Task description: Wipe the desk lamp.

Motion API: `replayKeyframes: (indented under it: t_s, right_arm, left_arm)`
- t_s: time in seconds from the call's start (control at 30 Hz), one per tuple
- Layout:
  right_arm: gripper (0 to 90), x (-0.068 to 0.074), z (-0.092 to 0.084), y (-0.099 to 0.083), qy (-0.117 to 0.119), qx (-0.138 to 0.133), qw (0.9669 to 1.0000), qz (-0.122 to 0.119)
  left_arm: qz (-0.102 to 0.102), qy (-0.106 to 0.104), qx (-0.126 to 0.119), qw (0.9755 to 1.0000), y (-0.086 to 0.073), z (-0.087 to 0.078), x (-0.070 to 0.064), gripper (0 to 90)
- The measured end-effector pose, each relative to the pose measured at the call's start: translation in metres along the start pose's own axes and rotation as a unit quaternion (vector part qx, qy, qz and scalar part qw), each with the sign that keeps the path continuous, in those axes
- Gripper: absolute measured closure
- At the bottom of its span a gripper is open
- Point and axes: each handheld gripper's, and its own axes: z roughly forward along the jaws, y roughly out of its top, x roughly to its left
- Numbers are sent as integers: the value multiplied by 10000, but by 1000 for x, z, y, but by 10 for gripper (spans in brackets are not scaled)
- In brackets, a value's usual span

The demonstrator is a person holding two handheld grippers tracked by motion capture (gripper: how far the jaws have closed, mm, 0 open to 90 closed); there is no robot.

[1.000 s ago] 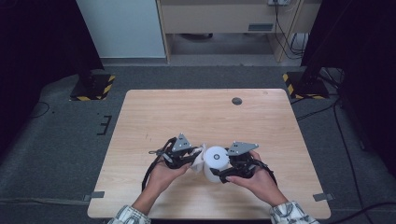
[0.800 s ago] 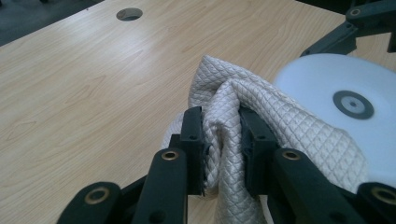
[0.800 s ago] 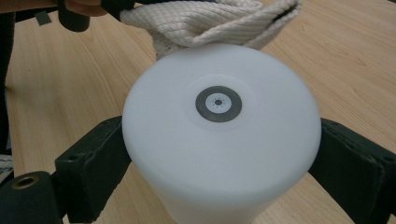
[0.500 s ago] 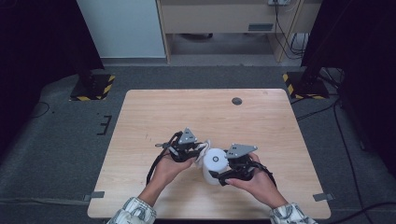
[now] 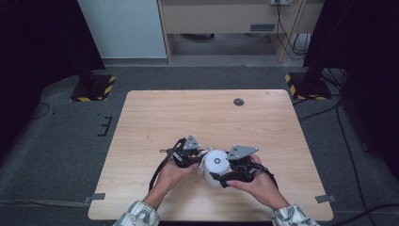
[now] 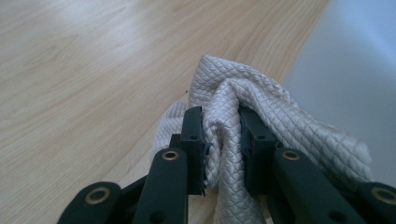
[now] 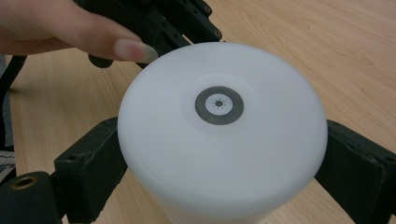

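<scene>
Pale wooden tabletop (image 5: 263,122) carries the work near its front edge. Right gripper (image 5: 237,170) clamps a white, smooth plastic cylinder with a dark ring on its flat end (image 5: 215,165), jaws on its two sides. Left gripper (image 6: 223,140), just beside that cylinder, pinches a bunched grey quilted cloth (image 6: 243,107). To wipe well, I judge: hold the cylinder steady, press the cloth flat against its wall, and draw it round in even strokes.
</scene>
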Motion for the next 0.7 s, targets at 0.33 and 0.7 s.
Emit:
replayKeyframes:
  t_s: [0.33,0.7]
  right_arm:
    - [90,0,0,0,7,2,10000,-18]
    - [90,0,1,0,20,3,10000,-26]
  left_arm:
    - [63,-25,-188,9998,11,-15,0,736]
    - [122,21,19,9999,-5,-12,-3,736]
